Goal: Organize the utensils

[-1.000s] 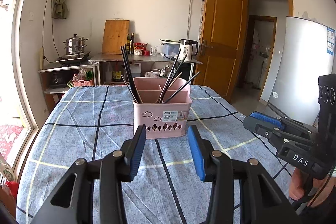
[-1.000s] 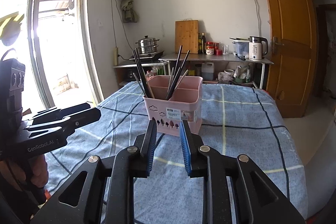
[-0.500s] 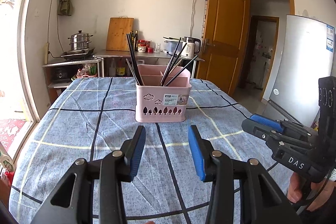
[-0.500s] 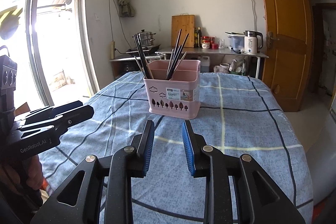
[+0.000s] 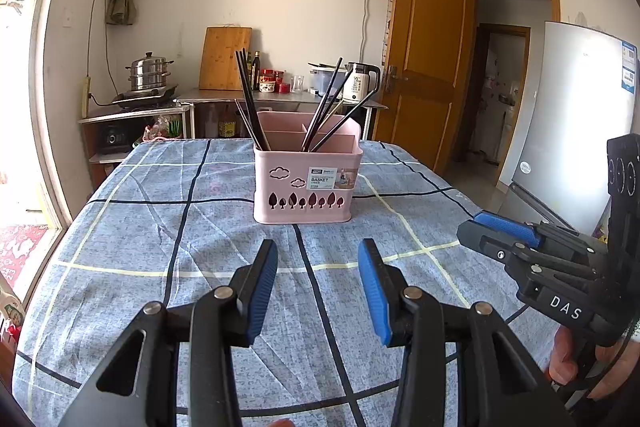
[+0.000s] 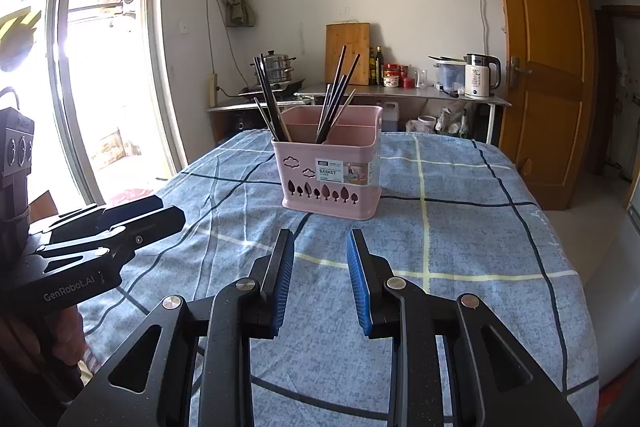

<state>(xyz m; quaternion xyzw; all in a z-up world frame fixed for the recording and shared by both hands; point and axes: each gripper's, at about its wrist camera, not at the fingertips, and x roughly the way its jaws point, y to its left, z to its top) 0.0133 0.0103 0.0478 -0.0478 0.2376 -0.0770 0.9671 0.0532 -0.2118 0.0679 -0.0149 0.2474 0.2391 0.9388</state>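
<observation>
Both tongs hang released over the blue checked tablecloth [image 5: 160, 227] with nothing between their blue pads: the left gripper [image 5: 318, 285] stands fairly wide, the right gripper [image 6: 320, 279] narrower. In the left wrist view the pink plastic utensil basket with tree-shaped cutouts [image 5: 306, 183] sits near the table's middle at about twelve o'clock from the left gripper, well apart from it; in the right wrist view it lies at about twelve o'clock too. Long dark chopsticks [image 5: 250, 103] lean toward eleven o'clock in its left compartment, and a second bundle of dark chopsticks [image 5: 332, 111] fans toward one o'clock in the compartment beside it. The basket looks light, so a sideways tug on a leaning stick could likely tip or drag it unless the other hand steadies a wall. The sticks are thin and crossed; a pinch may catch two or slip. The loose cloth could bunch under a shove.
</observation>
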